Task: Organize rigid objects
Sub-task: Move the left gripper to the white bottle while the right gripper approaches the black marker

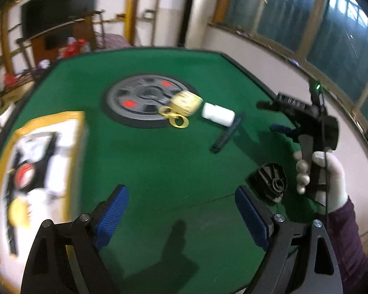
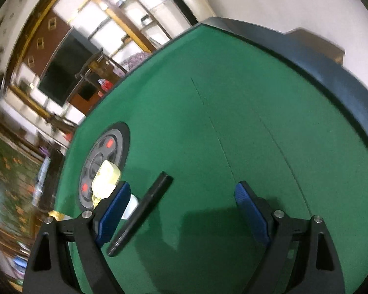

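The left gripper (image 1: 181, 215) was held wide open over the green table (image 1: 159, 161), nothing between its jaws. The right gripper (image 2: 182, 210) was likewise spread open, with a black pen (image 2: 139, 212) seen just inside its left finger.

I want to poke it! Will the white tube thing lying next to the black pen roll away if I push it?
Probably. The white tube lies on its side and looks rounded, so a sideways nudge could roll it across the green table. It might bump the black pen close beside it. It looks stiff, likely plastic.
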Motion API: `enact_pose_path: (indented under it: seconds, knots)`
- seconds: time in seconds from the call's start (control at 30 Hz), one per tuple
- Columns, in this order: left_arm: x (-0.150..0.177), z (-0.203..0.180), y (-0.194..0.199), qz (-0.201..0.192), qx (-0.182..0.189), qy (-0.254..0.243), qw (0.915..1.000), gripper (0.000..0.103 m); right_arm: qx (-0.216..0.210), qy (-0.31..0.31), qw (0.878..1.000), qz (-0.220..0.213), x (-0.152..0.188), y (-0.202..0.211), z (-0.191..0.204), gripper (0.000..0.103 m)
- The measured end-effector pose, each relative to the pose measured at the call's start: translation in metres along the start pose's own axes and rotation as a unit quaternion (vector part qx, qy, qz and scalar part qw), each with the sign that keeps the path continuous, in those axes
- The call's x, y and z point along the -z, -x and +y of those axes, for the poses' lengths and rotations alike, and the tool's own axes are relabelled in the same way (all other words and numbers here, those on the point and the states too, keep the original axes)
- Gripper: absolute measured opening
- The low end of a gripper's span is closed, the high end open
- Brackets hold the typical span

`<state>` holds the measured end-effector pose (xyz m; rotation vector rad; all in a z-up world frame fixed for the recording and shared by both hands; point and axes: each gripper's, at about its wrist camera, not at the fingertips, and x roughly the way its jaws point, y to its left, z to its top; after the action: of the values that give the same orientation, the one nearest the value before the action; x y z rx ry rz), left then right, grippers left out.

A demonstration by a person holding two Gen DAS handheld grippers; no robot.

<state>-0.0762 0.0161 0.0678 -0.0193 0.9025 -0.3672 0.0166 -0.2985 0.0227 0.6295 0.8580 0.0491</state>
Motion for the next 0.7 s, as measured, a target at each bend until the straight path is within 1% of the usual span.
enact_pose_path:
  seconds: [0.1,0.17,0.2,0.23,0.3,0.37,0.43,0.6,0.67,0.7]
  knots:
    - [-0.021,-0.015,-0.033,0.02,0.017,0.0,0.9996,0.091,-0.004,-0.013,1.0,-0.005,-0.002,0.002,-0.006,0.087]
    - [-0.038,-0.021,-0.051,0.029,0.035,0.018,0.9988,0.091,-0.003,-0.012,1.0,-0.005,-0.002,0.002,-0.006,0.087]
    - [-0.049,-0.022,-0.062,0.035,0.049,0.034,0.9976,0.091,-0.002,-0.011,1.0,-0.005,-0.002,0.001,-0.005,0.088]
    - [-0.06,-0.021,-0.074,0.043,0.063,0.053,0.9957,0.091,0.0,-0.009,1.0,-0.004,-0.003,-0.001,-0.004,0.088]
    - [-0.076,-0.021,-0.095,0.056,0.077,0.086,0.9917,0.091,0.004,-0.004,1.0,-0.003,-0.003,-0.001,-0.001,0.09]
    - [-0.092,-0.02,-0.114,0.067,0.096,0.121,0.9858,0.091,0.006,0.001,1.0,-0.002,-0.003,-0.001,0.0,0.09]
    - [-0.102,-0.022,-0.128,0.073,0.112,0.138,0.9814,0.091,0.008,0.004,1.0,-0.002,-0.004,-0.001,0.0,0.091]
    - [-0.112,-0.029,-0.156,0.094,0.108,0.153,0.9777,0.089,0.016,0.014,1.0,0.0,-0.005,-0.004,0.004,0.094]
    - [-0.112,-0.029,-0.165,0.099,0.111,0.165,0.9749,0.089,0.018,0.017,1.0,0.0,-0.005,-0.005,0.006,0.095]
    - [-0.114,-0.031,-0.164,0.093,0.107,0.161,0.9768,0.088,0.018,0.017,1.0,0.0,-0.005,-0.005,0.006,0.095]
